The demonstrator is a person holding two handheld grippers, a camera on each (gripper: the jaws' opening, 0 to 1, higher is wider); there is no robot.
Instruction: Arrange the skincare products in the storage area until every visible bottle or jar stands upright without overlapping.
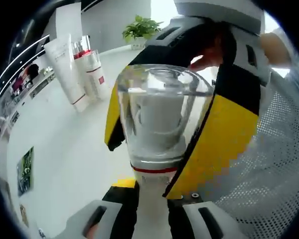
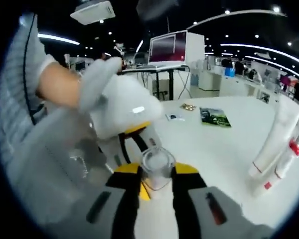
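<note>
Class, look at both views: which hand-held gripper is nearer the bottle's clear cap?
Right. The right hand-held gripper clamps the clear cap between its jaws. The left hand-held gripper grips the bottle lower down, on its white body below the red band.

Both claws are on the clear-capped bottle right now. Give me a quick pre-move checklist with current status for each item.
1. Left claw closed on the clear-capped bottle, low at the white body under the red band: ok.
2. Right claw closed on the clear cap of that bottle: ok.
3. Bottle upright relative to the white table: cannot tell, both views tilt with the hands.
4. White tube and red-trimmed bottles standing upright, side by side: ok.
5. Free table space beside that group for a set-down: ok.
6. Whether the bottle's base rests on the table or is lifted: cannot tell, hidden by the claws.
</note>
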